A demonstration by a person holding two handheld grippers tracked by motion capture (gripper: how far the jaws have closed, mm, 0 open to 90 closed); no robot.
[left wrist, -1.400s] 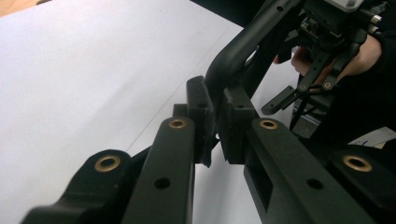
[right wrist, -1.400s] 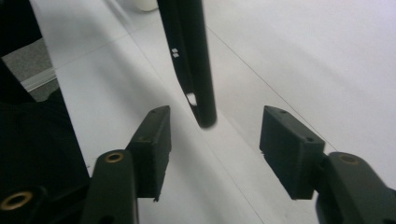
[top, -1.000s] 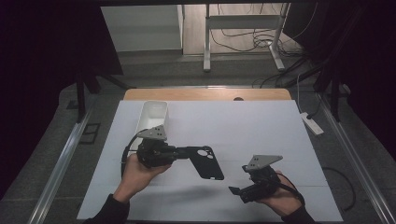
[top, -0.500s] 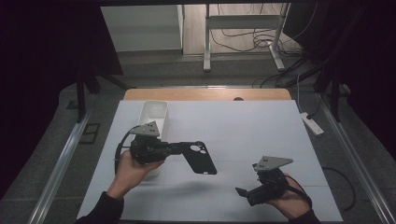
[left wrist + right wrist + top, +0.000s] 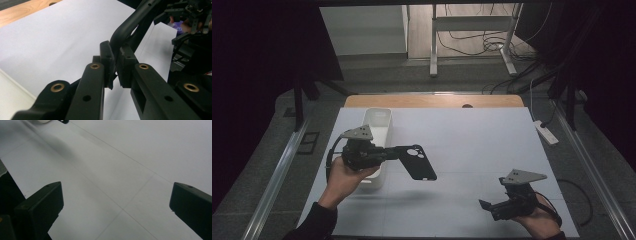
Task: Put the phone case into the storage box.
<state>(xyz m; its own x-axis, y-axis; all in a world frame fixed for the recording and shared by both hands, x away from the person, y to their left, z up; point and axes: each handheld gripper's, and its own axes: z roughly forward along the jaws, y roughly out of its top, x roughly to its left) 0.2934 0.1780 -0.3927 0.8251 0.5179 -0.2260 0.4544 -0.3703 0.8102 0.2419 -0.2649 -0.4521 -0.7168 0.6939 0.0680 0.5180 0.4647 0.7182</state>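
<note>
A black phone case (image 5: 417, 163), with its camera cut-out near the gripped end, is held clear of the white tabletop (image 5: 472, 135) by the left gripper (image 5: 388, 152). The case is seen in the high view reaching out to the right from the jaws, tilted, with its shadow cast on the tabletop below it. In the left gripper view the jaws are clenched on the rim of the phone case (image 5: 126, 23), the curved black edge rising from between the two pads. The left gripper is carried in the person's left hand (image 5: 343, 172), which is placed over the near end of a white rectangular tray (image 5: 379, 122) standing at the left of the tabletop.

The right gripper (image 5: 486, 205) is held low at the near right corner of the tabletop, well apart from the case, in the person's right hand (image 5: 539, 221). Its jaws have just been opening, and in the right gripper view they stand wide and released, with nothing but bare tabletop (image 5: 120, 170) between them. The wooden far edge (image 5: 432, 101) of the table is seen beyond the white surface.
</note>
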